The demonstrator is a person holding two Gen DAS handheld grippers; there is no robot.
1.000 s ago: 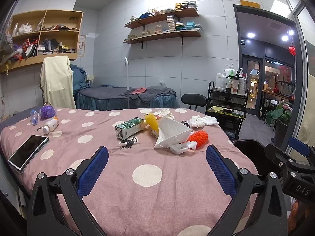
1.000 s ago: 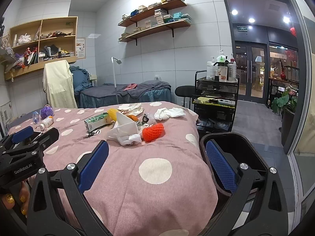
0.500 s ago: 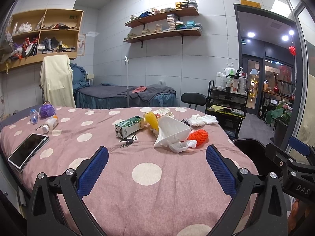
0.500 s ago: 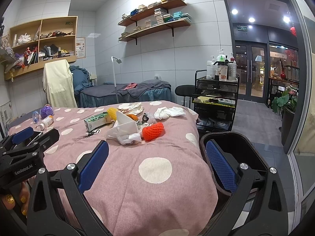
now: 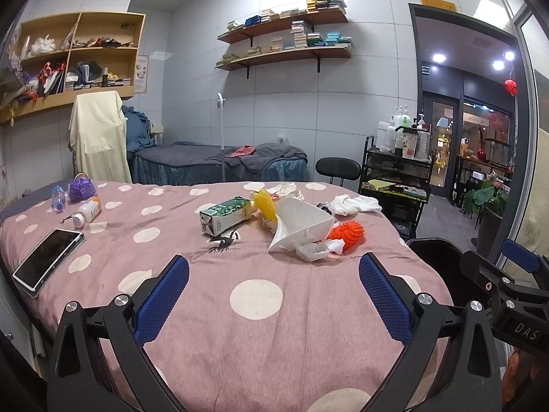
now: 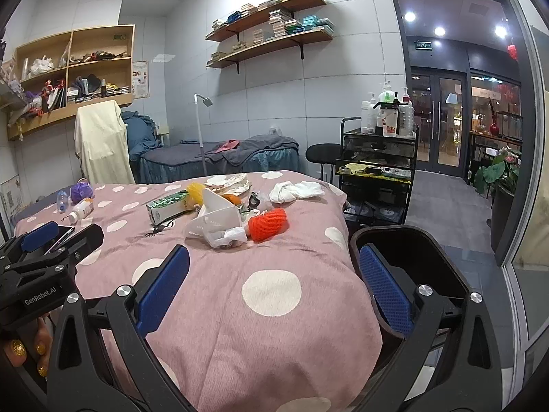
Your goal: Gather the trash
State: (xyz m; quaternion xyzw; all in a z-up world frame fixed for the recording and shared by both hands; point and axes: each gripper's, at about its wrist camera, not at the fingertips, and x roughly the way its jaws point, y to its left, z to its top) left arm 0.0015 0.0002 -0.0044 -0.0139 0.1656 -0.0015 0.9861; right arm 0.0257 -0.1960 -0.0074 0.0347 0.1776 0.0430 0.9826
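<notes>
- Ahead of the left hand-held gripper (image 5: pixel 273 290), whose blue-padded jaws stand spread wide with nothing between them, a cluster of trash lies on the pink polka-dot bed cover (image 5: pixel 240 336).
- Green-and-white carton (image 5: pixel 224 214): on its side ahead and slightly left of that gripper, long axis running from near-left to far-right, near end facing the camera.
- White paper cone (image 5: pixel 302 225): ahead and slightly right, wide mouth opening to the right, narrow end pointing down towards the gripper.
- Crumpled white tissue (image 5: pixel 317 249) touches the cone's near end; the orange-red foam net (image 5: pixel 348 233) lies just right of it.
- Yellow net (image 5: pixel 266 204) sits between carton and cone, farther off.
- From the right hand-held gripper (image 6: pixel 273 290), jaws likewise spread and empty, the same cluster lies ahead and left: cone (image 6: pixel 219 214), orange-red net (image 6: pixel 269 223), carton (image 6: pixel 168 206).
- Black bin (image 6: pixel 408 250) stands beside the bed, right behind this gripper's right finger.
- White cloth (image 6: pixel 295 190) lies farther ahead, apart from the cluster.
- Well left of the left gripper, a phone (image 5: pixel 48 262) lies flat near the bed's edge.
</notes>
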